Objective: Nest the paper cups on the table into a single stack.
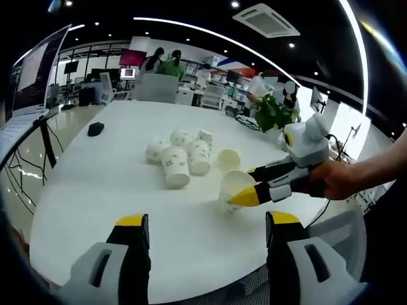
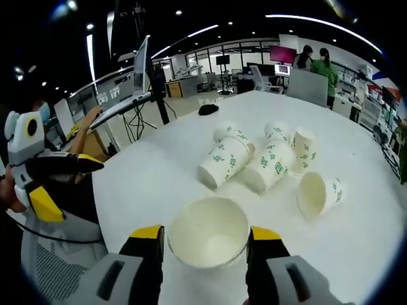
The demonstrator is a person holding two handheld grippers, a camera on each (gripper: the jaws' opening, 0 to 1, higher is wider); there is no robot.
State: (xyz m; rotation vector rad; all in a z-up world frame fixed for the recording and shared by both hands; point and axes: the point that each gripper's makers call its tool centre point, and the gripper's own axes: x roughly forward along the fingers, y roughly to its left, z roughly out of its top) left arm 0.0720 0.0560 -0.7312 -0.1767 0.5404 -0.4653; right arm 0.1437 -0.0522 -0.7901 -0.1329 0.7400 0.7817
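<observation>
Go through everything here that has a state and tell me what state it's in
Right tongs: astride upright cup's rim, grip unclear.
Left tongs: open, empty.
Upright cup: mouth up, empty.
Cup cluster: lying on sides, unstacked.
Lone cup: on its side.

Both views are lit brightly and evenly from above by ceiling strip lights (image 1: pixel 210 32) and small spotlights. The white worktop (image 1: pixel 102 190) is washed pale, with only faint, soft shadows cast under the paper cups (image 2: pixel 254 159). Straight lines are bent strongly toward the edges by the fisheye lens. The distant office is rendered soft, and slight blur is seen at the margins.
</observation>
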